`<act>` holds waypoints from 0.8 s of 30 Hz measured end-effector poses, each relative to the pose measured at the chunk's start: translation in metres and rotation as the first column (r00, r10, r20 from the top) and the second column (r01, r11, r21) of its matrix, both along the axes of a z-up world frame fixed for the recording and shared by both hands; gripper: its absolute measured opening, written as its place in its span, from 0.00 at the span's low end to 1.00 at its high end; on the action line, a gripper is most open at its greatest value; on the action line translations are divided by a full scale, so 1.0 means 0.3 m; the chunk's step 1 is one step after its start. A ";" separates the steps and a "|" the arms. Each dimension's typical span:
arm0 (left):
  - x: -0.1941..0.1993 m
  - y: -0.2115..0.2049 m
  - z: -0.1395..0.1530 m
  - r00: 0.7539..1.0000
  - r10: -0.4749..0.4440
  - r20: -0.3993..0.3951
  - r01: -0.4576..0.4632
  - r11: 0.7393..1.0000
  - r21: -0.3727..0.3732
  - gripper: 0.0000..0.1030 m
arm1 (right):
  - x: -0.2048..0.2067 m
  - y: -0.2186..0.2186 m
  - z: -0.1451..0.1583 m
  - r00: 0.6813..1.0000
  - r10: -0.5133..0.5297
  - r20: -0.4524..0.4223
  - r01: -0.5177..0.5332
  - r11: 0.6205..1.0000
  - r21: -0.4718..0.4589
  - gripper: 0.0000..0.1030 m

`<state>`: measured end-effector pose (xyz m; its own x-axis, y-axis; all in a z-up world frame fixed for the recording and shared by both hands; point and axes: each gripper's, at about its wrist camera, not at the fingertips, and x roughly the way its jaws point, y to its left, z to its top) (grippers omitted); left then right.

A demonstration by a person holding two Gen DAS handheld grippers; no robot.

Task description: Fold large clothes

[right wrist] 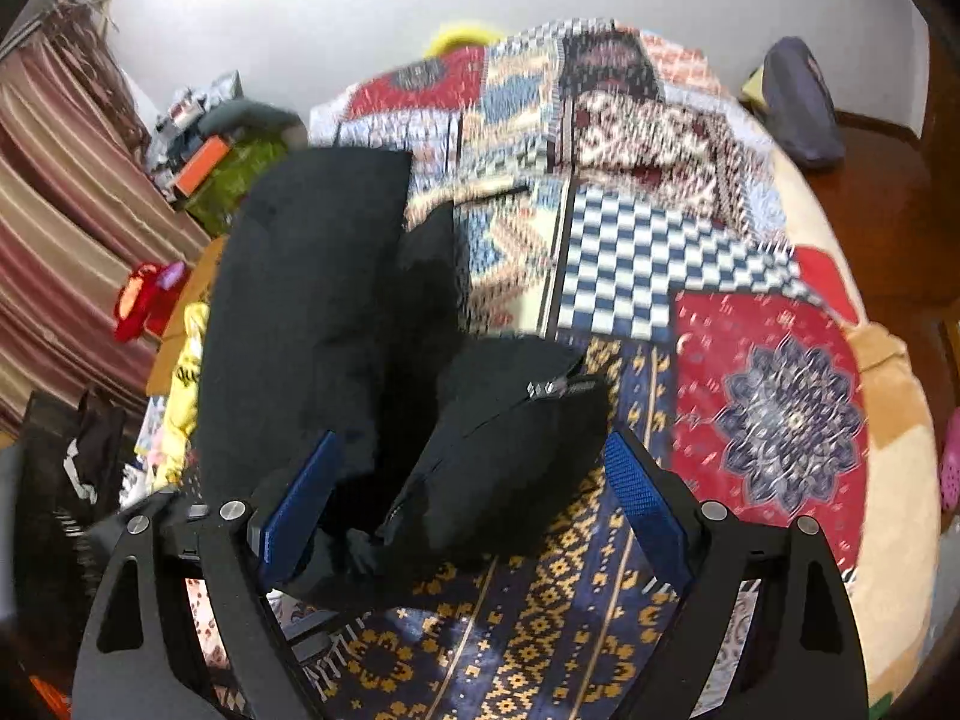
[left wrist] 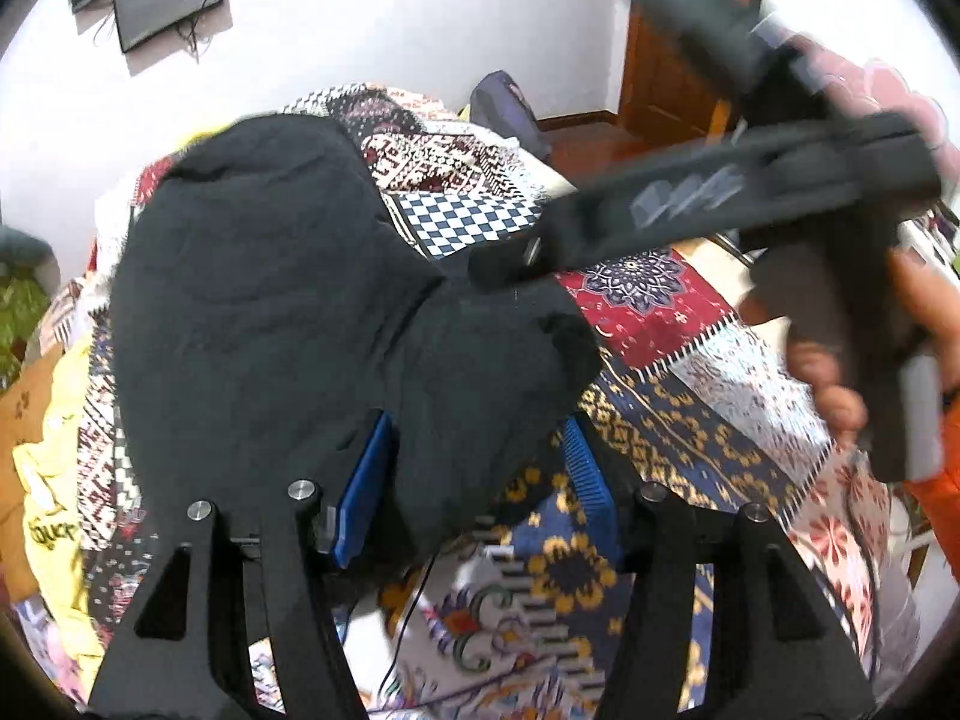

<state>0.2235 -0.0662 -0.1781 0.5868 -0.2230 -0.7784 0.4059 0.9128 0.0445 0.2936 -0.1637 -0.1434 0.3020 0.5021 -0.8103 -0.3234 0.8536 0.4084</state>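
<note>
White walls (left wrist: 372, 18) and a wooden door (left wrist: 666, 60) enclose your workspace; listing runs from largest item down, each placed against the bed.

Bed, patchwork cover (right wrist: 660, 276): fills both views; checked, red medallion and navy-and-gold panels.

Black garment (left wrist: 270, 300): lies heaped on the bed's left half, bunched into folds; a zipper pull (right wrist: 543, 389) shows on the nearer fold.

Striped curtain (right wrist: 54, 228): hangs left of the bed.

Yellow cloth (left wrist: 54, 480): crumpled at the bed's left edge, beside the garment.

Dark bag (right wrist: 801, 102): past the bed's far right corner, on the floor.

Your left tool (left wrist: 474, 480): released; blue pads (left wrist: 369, 480) flank a fold of the garment without clearly pressing it.

Your right tool (right wrist: 474, 492): spread wide over the bed, garment fold between the pads (right wrist: 645, 498), not pinched. Seen blurred from the left view, your hand (left wrist: 840, 384) around its grip.
</note>
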 end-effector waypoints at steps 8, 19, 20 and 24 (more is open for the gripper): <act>-0.062 0.196 0.133 0.989 0.142 0.043 -0.140 0.990 -0.033 0.63 | -0.024 -0.026 -0.135 0.992 -0.022 -0.128 0.021 1.000 -0.007 0.86; 0.156 0.476 0.014 0.917 0.396 -0.057 -0.398 0.917 -0.034 0.66 | -0.062 0.022 0.057 0.998 0.012 0.057 -0.006 0.994 -0.105 0.86; 0.161 0.476 0.007 0.916 0.397 -0.054 -0.400 0.915 -0.046 0.67 | -0.059 0.023 0.079 0.998 0.009 0.069 -0.003 0.996 -0.088 0.86; 0.181 0.458 0.003 0.921 0.386 -0.053 -0.389 0.919 -0.067 0.67 | -0.046 0.064 0.170 0.992 0.015 0.125 -0.011 0.999 -0.030 0.86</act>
